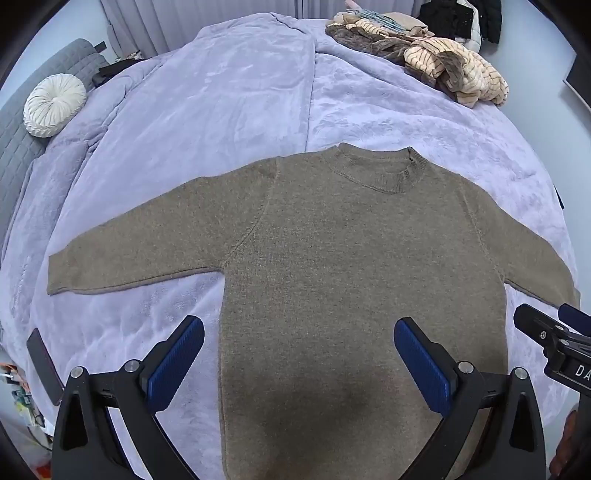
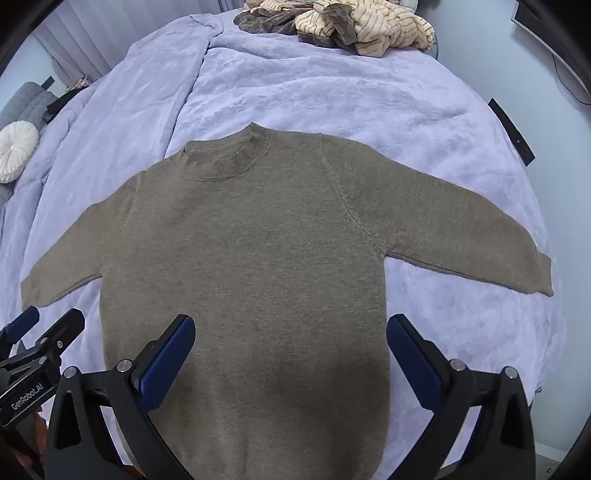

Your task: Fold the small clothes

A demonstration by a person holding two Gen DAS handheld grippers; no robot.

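A small brown knit sweater [image 1: 332, 240] lies flat on the lavender bed cover [image 1: 221, 92], collar away from me, both sleeves spread out sideways. It also shows in the right wrist view [image 2: 258, 240]. My left gripper [image 1: 299, 332] is open and empty above the sweater's lower left part. My right gripper [image 2: 291, 328] is open and empty above the lower right part. The right gripper's fingers [image 1: 554, 332] show at the edge of the left wrist view, and the left gripper's fingers [image 2: 48, 332] at the edge of the right wrist view.
A pile of striped cream and brown clothes [image 1: 436, 62] lies at the bed's far right [image 2: 351, 26]. A round white cushion [image 1: 55, 105] rests on a grey sofa [image 1: 22, 147] at left. A dark flat object [image 2: 511, 133] sits at the bed's right edge.
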